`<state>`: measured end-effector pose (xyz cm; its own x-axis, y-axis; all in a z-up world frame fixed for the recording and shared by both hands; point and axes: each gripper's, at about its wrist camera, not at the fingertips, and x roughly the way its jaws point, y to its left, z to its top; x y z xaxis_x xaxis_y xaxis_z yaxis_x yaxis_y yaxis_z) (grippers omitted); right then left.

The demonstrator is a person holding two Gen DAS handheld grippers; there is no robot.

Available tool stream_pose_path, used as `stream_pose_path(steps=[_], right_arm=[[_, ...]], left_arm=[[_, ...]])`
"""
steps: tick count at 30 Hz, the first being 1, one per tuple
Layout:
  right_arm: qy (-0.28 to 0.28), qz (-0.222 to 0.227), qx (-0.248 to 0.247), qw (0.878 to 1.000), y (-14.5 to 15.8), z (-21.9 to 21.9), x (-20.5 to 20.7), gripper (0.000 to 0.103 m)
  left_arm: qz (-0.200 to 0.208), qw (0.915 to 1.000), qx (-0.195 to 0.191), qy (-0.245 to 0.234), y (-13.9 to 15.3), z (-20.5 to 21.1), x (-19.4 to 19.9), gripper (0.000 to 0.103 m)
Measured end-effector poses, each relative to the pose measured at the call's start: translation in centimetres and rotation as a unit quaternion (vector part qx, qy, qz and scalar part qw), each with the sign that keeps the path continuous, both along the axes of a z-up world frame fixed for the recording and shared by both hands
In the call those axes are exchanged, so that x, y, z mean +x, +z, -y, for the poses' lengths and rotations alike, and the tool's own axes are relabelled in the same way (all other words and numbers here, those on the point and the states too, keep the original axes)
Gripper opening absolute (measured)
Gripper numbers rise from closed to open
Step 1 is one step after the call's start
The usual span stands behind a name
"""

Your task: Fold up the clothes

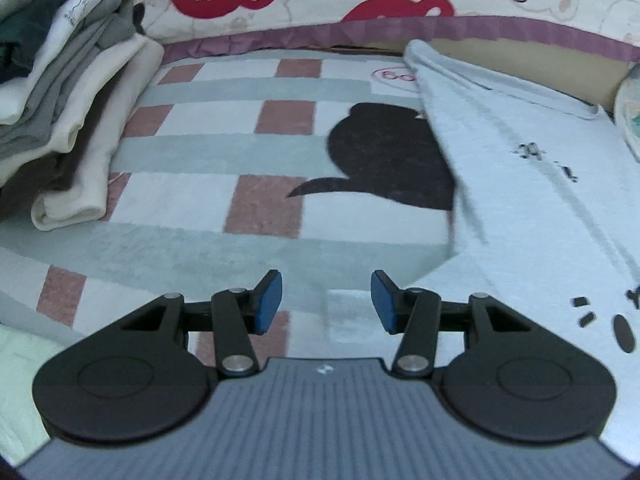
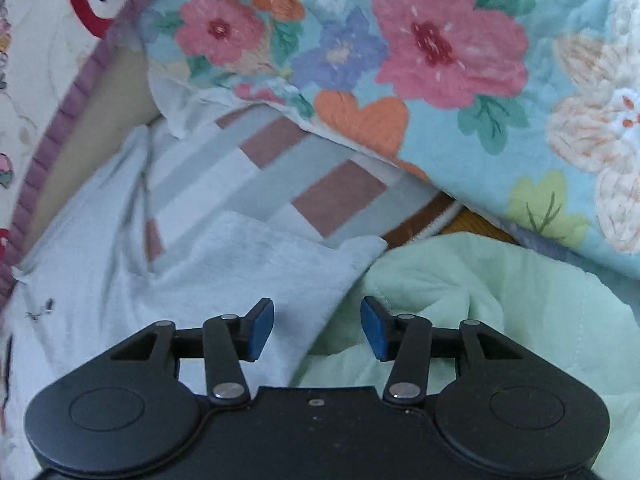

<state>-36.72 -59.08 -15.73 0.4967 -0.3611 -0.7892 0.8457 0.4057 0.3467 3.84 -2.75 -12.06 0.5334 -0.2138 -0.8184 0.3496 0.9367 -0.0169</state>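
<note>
**Both grippers held apart above a pale blue garment on a checked blanket**

The left gripper (image 1: 326, 300) is seen with its blue pads (image 1: 269, 300) spread and nothing gripped between them; only the checked blanket (image 1: 208, 196) shows in the gap. The pale blue garment (image 1: 532, 216) is spread to the right of this gripper, and its right side is cut off by the frame edge. Small dark markings are printed on it, but they are too blurred to be read. A dark shape on the blanket is partly covered by the garment's edge. A stack of folded clothes (image 1: 60, 100) is piled at the far left, its top cropped.

In the right wrist view, the right gripper (image 2: 318, 330) is likewise held with its jaws apart and nothing pinched. A fold of the pale blue garment (image 2: 240, 264) lies just ahead of its left pad, beside a mint green quilt (image 2: 480, 300). A floral quilt (image 2: 440, 60) hides the far part of the blanket. Whether the pads touch the fabric cannot be told.
</note>
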Motion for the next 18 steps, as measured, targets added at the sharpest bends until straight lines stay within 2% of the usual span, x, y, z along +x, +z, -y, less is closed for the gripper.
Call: stream_pose_path(steps=[1, 4, 5, 6, 7, 8, 9, 11, 14, 16, 18], right_arm=[[-0.005, -0.001, 0.001, 1.000, -0.4, 0.1, 0.1, 0.054], [-0.020, 0.033, -0.014, 0.999, -1.2, 0.7, 0.5, 0.054], [0.010, 0.044, -0.028, 0.999, -1.3, 0.7, 0.9, 0.056], [0.039, 0.055, -0.042, 0.997, -1.3, 0.8, 1.3, 0.050], [0.066, 0.063, -0.056, 0.994, -1.2, 0.8, 1.7, 0.040], [0.079, 0.057, -0.068, 0.993, -0.8, 0.7, 1.9, 0.002], [0.092, 0.052, -0.083, 0.991, -0.2, 0.6, 2.1, 0.003], [0.102, 0.060, -0.148, 0.982, 2.6, -0.7, 1.5, 0.003], [0.072, 0.095, -0.244, 0.962, 7.9, -4.0, -2.2, 0.001], [0.041, 0.065, -0.269, 0.960, 7.9, -5.0, -4.6, 0.001], [0.025, 0.023, -0.261, 0.965, 6.3, -5.2, -6.1, 0.000]], left_arm=[[0.002, 1.0000, -0.001, -0.004, 0.3, 0.4, -0.4, 0.048], [0.012, 0.9997, -0.005, -0.019, 0.8, 2.0, -1.3, 0.048], [0.015, 0.9996, -0.009, -0.023, 1.1, 2.7, -1.6, 0.048], [0.018, 0.9994, -0.013, -0.026, 1.3, 3.4, -1.9, 0.048], [0.022, 0.9992, -0.017, -0.030, 1.6, 4.2, -2.2, 0.048], [0.033, 0.9984, -0.018, -0.042, 1.9, 5.1, -2.7, 0.048], [0.045, 0.9974, -0.018, -0.054, 2.2, 6.1, -3.2, 0.048], [0.063, 0.9948, -0.012, -0.079, 2.5, 7.9, -4.2, 0.048], [0.053, 0.9931, -0.006, -0.104, 2.1, 9.6, -5.1, 0.048], [0.041, 0.9926, 0.003, -0.114, 1.3, 10.1, -5.7, 0.048], [0.027, 0.9924, 0.016, -0.119, 0.4, 10.3, -6.3, 0.048]])
